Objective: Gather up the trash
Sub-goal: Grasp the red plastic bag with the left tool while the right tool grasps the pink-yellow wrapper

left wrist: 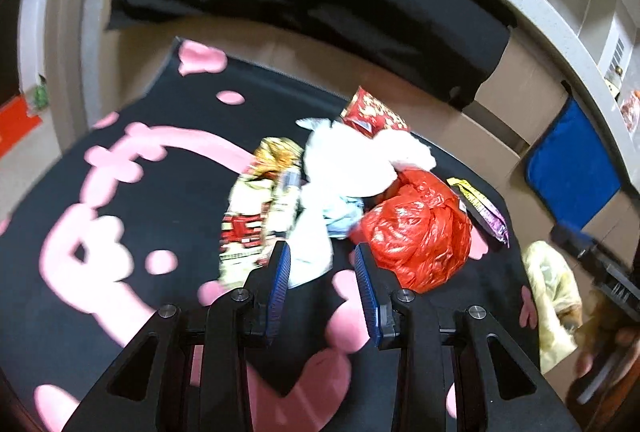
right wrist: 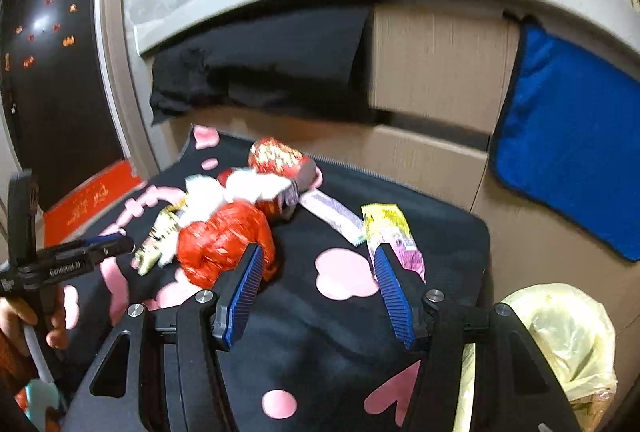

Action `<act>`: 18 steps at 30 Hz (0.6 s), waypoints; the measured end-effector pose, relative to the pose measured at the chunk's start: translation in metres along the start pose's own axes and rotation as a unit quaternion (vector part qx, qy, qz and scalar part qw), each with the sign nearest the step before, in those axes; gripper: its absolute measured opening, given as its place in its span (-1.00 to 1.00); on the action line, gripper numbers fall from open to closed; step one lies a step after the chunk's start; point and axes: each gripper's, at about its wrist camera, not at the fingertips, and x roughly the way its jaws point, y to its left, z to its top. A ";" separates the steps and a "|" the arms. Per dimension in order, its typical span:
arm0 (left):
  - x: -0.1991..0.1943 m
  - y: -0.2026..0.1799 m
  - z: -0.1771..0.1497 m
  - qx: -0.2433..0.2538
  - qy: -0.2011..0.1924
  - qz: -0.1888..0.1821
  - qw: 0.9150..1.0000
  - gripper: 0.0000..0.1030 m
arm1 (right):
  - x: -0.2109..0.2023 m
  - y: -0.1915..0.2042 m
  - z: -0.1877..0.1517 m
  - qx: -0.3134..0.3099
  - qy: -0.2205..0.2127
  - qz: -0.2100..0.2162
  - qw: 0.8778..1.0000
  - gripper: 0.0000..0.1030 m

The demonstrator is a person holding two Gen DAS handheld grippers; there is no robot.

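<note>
A black mat [left wrist: 168, 192] with pink shapes lies on a surface in front of cardboard boxes [right wrist: 436, 60]. A pile of trash sits on the mat.

From the left wrist camera, the left gripper [left wrist: 322, 252] points down at the pile, jaws apart with nothing clamped between them. At its 12 o'clock lies crumpled white tissue [left wrist: 352, 160]. At 1 o'clock, just beside the right blue pad, is a knotted red plastic bag [left wrist: 416, 232]. At 11 o'clock lies a yellow and red snack wrapper [left wrist: 256, 208]. Behind the tissue, a red snack packet [left wrist: 374, 112] pokes out. A purple and yellow wrapper [left wrist: 486, 210] lies at 2 o'clock, beyond the red bag. A bin lined with a pale yellow bag [left wrist: 554, 296] stands off the mat's edge at 3 o'clock.

From the right wrist camera, the right gripper [right wrist: 318, 256] is also open and empty. The red plastic bag sits at its 10 o'clock, touching or just behind the left pad. The purple and yellow wrapper lies at 1 o'clock, behind the right pad. The lined bin is at 4 o'clock. A blue cushion [right wrist: 568, 144] leans on the boxes at 2 o'clock. At 9 o'clock, a hand [right wrist: 24, 316] holds the other gripper.
</note>
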 end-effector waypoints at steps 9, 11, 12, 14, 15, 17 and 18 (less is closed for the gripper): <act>0.016 -0.037 0.022 0.004 0.011 -0.034 0.999 -0.32 | 0.041 -0.032 -0.012 -0.012 0.030 -0.021 0.999 0.07; 0.013 -0.046 0.028 0.008 0.005 -0.035 0.999 -0.32 | 0.051 -0.042 -0.008 -0.003 0.034 -0.023 0.999 0.07; 0.012 -0.051 0.031 0.016 0.001 -0.030 0.999 -0.32 | 0.056 -0.046 -0.006 0.001 0.036 -0.023 0.999 0.07; 0.009 -0.059 0.033 0.040 -0.005 -0.019 0.999 -0.32 | 0.071 -0.057 0.000 0.018 0.047 -0.021 0.999 0.07; 0.007 -0.062 0.034 0.052 -0.007 -0.016 0.998 -0.32 | 0.078 -0.062 0.002 0.026 0.052 -0.020 0.998 0.07; 0.007 -0.063 0.033 0.066 -0.007 -0.014 0.998 -0.32 | 0.097 -0.071 0.009 0.042 0.065 -0.018 0.997 0.07; 0.008 -0.061 0.033 0.066 -0.003 -0.017 0.998 -0.32 | 0.103 -0.073 0.010 0.046 0.069 -0.019 0.996 0.07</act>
